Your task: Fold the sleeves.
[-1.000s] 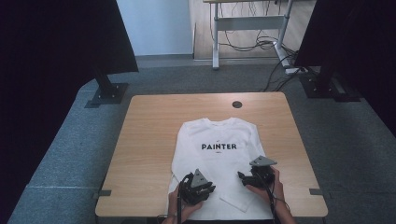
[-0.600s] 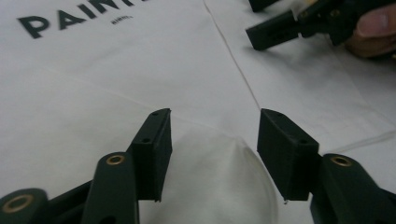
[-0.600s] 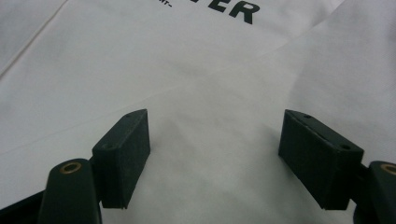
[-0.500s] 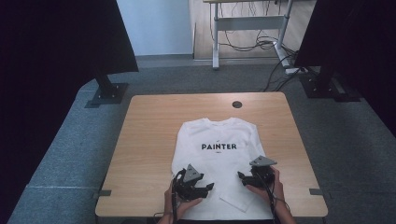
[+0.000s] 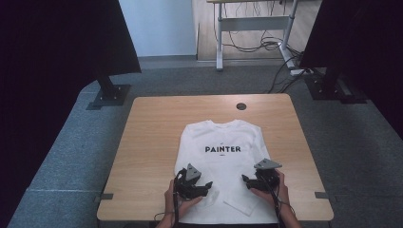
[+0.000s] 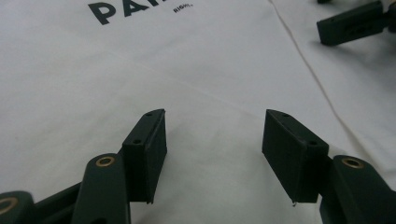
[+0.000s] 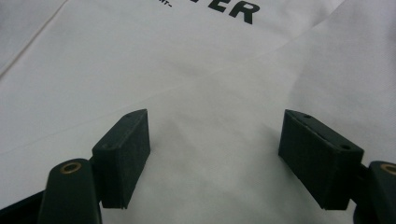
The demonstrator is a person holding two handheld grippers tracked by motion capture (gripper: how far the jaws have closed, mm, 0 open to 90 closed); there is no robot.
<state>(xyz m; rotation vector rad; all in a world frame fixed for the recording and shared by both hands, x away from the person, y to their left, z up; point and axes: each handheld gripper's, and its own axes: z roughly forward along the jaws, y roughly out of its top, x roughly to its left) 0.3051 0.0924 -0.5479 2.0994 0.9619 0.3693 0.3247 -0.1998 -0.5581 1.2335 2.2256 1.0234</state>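
You have the white sweatshirt [image 5: 223, 166] lying flat on the wooden table [image 5: 152, 142], chest side up with the PAINTER print [image 5: 223, 149] readable from your side, its sleeves folded in over the body, which suggests a fold in progress rather than a garment just laid out. Take the print as your landmark: the neckline lies beyond it toward the far edge of the table, and both tools sit on your side of it, over the lower half of the shirt. Your left gripper [image 5: 205, 186] is below and left of the print, just off the cloth or barely on it; its jaws have just been opening and now stand well apart with only flat fabric showing between them, nothing pinched. Your right gripper [image 5: 247, 180] is below and right of the print, near the folded sleeve [image 5: 240, 206], and its jaws also stand wide over bare cloth, holding nothing. In the left gripper view the sleeve seam [image 6: 308, 70] runs off to the right of the jaws. Judging by this, the lower hem nearest you looks like the likely next grasp.
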